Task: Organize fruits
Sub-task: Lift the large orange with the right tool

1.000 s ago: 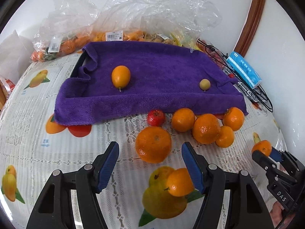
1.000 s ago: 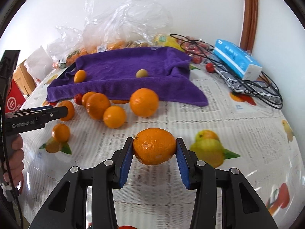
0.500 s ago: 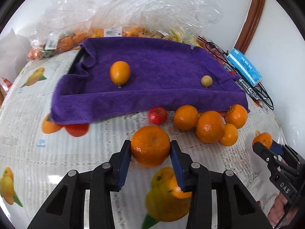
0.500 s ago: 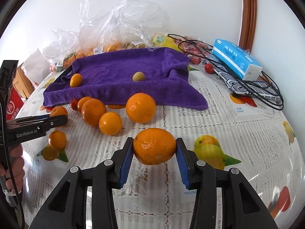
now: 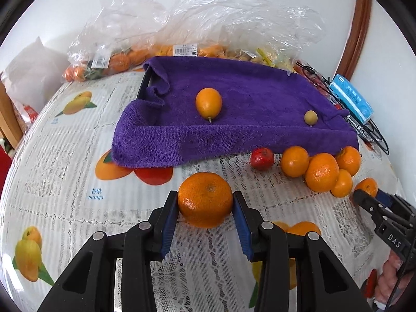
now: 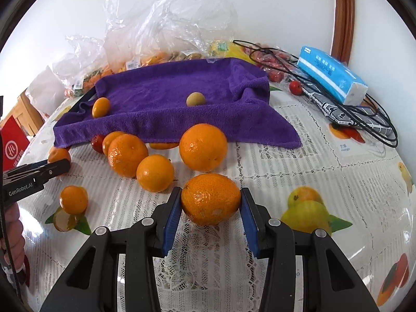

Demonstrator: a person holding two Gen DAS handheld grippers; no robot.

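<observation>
Over lace tablecloth [image 5: 65,182] each tool — left [image 5: 205,212], right [image 6: 210,208] — clamps an orange [image 5: 205,199].

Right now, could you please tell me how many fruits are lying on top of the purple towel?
2. In the left wrist view, an oval orange fruit lies left of centre on the purple towel, and a small yellowish fruit sits near its right edge. More may be hidden under the folds.

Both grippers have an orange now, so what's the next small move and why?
Probably lift the left hand-held gripper and carry its orange onto the purple towel. Two fruits already lie there, and the right hand-held gripper holds its own orange.
</observation>
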